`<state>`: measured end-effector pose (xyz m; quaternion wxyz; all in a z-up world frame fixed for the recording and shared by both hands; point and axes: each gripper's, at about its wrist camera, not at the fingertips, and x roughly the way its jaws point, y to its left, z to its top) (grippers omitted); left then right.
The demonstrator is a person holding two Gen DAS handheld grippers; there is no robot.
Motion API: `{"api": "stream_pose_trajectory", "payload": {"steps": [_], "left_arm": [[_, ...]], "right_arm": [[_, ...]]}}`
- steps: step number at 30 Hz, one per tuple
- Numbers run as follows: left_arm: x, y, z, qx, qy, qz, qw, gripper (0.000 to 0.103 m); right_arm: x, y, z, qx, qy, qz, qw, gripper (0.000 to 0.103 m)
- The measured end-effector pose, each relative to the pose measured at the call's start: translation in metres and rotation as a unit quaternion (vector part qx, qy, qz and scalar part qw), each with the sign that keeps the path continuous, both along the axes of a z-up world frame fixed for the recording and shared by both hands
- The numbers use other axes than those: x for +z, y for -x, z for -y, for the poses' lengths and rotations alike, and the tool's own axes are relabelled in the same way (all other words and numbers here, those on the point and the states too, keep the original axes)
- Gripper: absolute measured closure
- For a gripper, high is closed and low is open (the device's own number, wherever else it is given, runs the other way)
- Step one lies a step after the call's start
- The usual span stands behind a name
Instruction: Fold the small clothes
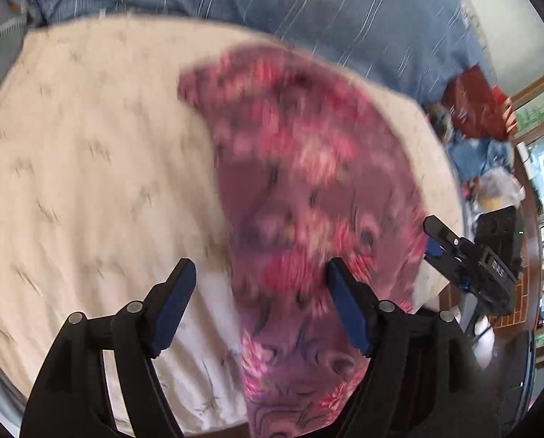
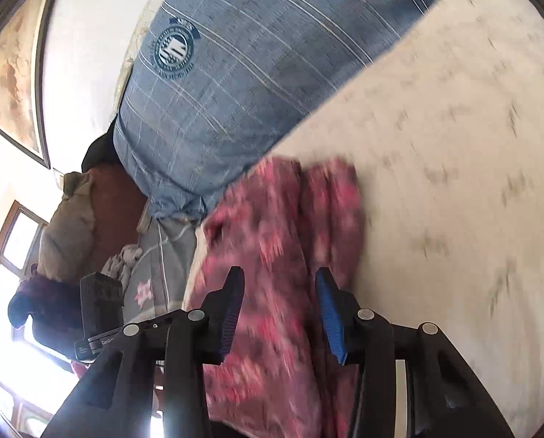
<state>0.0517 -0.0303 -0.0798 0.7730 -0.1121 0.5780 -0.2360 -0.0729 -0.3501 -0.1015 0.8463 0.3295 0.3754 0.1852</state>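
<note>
**Pink floral garment on the cream bedsheet, both grippers open**

In the left wrist view, the cream bedsheet [image 1: 89, 153] with faint grey sprigs fills the left side. The left gripper [image 1: 261, 306] has its jaws spread wide, nothing clamped; its left finger is over bare sheet, its right finger over the cloth. The pink floral garment [image 1: 301, 182], blurred, lies spread from the middle down to the lower edge. Behind it is a blue striped quilt [image 1: 308, 3]. At the right, the right gripper [image 1: 443, 241] reaches in at the garment's edge.

In the right wrist view, the right gripper's jaws are partly apart, the garment lying beneath them, pads not pressing it.
</note>
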Motion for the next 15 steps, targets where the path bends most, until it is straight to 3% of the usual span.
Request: {"api": "stream_pose_trajectory", "payload": {"steps": [1,2,3,5,7,9,11,12,14,15], "left_arm": [[-0.006,0.001,0.001,0.004,0.001,-0.013,0.9999,0.029],[-0.007,0.004,0.0,0.009,0.01,-0.024,0.9996,0.029],[-0.003,0.008,-0.002,0.01,0.019,-0.025,0.9995,0.029],[0.007,0.019,-0.007,0.011,0.024,-0.008,0.9996,0.029],[0.009,0.024,-0.007,0.011,0.003,0.006,0.9999,0.029],[-0.005,0.026,-0.005,0.008,-0.027,-0.001,0.9996,0.029],[-0.013,0.027,-0.01,0.019,-0.02,-0.015,0.9995,0.029],[-0.009,0.03,-0.012,0.019,-0.012,-0.01,0.9997,0.029],[-0.006,0.035,-0.017,0.013,-0.001,-0.006,0.9999,0.029],[-0.007,0.037,-0.017,0.009,-0.003,-0.006,0.9999,0.029]], "right_arm": [[-0.003,0.001,-0.005,0.006,0.018,-0.003,1.0,0.066],[-0.005,0.005,-0.011,0.015,0.043,-0.001,0.999,0.094],[0.001,0.011,-0.017,0.023,0.062,0.015,0.998,0.095],[0.017,0.022,-0.015,0.019,0.054,0.047,0.997,0.095],[0.036,0.031,-0.008,0.006,0.055,0.075,0.996,0.098],[0.031,0.025,-0.003,-0.001,0.087,0.045,0.995,0.097],[0.014,0.018,-0.002,-0.003,0.112,-0.007,0.994,0.097],[0.009,0.017,-0.002,-0.005,0.115,-0.026,0.993,0.091],[0.011,0.026,-0.002,-0.003,0.085,-0.015,0.996,0.091],[0.012,0.034,-0.001,0.008,0.064,-0.006,0.998,0.084]]}}
